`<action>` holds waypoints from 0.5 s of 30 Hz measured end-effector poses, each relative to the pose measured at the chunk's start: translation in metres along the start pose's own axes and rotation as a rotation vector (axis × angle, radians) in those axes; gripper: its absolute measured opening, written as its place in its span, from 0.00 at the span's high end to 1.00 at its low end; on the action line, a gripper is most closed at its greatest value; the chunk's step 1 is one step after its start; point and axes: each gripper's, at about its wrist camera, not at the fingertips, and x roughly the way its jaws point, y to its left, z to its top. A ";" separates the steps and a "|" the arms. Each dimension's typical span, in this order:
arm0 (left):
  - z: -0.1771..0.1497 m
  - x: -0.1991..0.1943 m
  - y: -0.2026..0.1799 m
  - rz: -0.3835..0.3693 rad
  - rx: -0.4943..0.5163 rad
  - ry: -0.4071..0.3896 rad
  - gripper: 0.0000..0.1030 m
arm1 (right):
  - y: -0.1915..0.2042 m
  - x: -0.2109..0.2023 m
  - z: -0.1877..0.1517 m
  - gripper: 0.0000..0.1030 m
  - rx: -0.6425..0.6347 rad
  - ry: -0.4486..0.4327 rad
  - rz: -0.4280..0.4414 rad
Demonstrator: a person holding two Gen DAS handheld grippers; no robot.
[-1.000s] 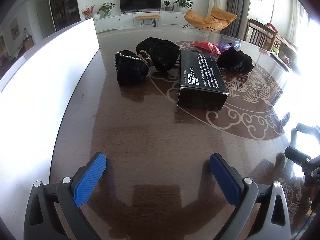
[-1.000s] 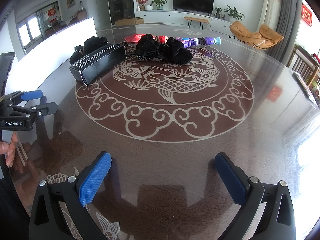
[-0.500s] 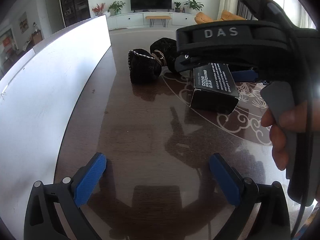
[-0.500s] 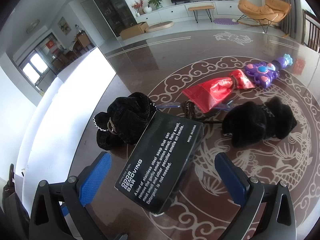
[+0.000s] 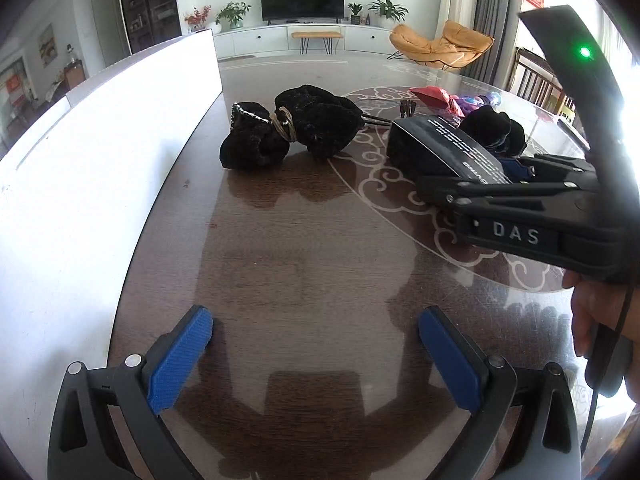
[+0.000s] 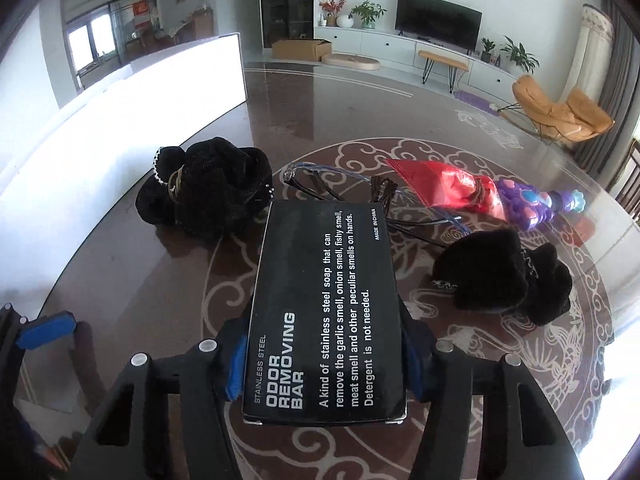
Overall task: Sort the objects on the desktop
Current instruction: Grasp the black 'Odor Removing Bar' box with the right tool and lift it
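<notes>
The black box (image 6: pixel 325 312) is clamped between the 2 fingers of the right gripper (image 6: pixel 324 364), at its near end, on the patterned surface (image 6: pixel 460 360). Beyond the box, a black pouch (image 6: pixel 204 192), a red packet (image 6: pixel 444 188) and a purple toy (image 6: pixel 532 202) are seen. The left gripper (image 5: pixel 316 354) is held wide open above bare surface, nothing between its fingers.

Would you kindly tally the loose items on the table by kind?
Black velvet pouches: 2
Black box: 1, clamped by the right gripper
Red packet: 1
Purple toy: 1
Dark cord bundle: 1
Total: 6
</notes>
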 end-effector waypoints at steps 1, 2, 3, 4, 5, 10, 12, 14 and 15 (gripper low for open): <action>0.000 0.000 0.000 0.000 0.000 0.000 0.00 | -0.002 -0.006 -0.008 0.42 -0.003 -0.003 0.003; 0.000 0.000 0.000 0.000 0.000 0.000 0.00 | -0.003 -0.012 -0.016 0.42 -0.007 -0.005 0.002; 0.000 0.000 0.000 0.000 0.000 0.000 0.00 | -0.011 -0.017 -0.025 0.42 -0.009 -0.006 0.002; 0.000 0.000 0.000 0.000 0.000 0.000 0.00 | -0.018 -0.024 -0.032 0.42 -0.007 -0.005 0.006; 0.000 0.000 0.000 0.000 0.000 0.000 0.00 | -0.024 -0.031 -0.042 0.42 -0.003 -0.003 0.011; 0.000 0.000 0.001 -0.002 -0.001 0.000 0.00 | -0.057 -0.069 -0.093 0.42 0.045 -0.011 -0.024; 0.000 0.000 0.000 -0.001 -0.001 0.000 0.00 | -0.073 -0.082 -0.112 0.42 0.075 -0.017 -0.045; 0.000 0.000 0.000 -0.001 -0.001 0.000 0.00 | -0.085 -0.094 -0.124 0.42 0.101 -0.017 -0.065; 0.000 0.000 0.000 -0.001 -0.001 0.000 0.00 | -0.089 -0.098 -0.128 0.42 0.112 -0.017 -0.070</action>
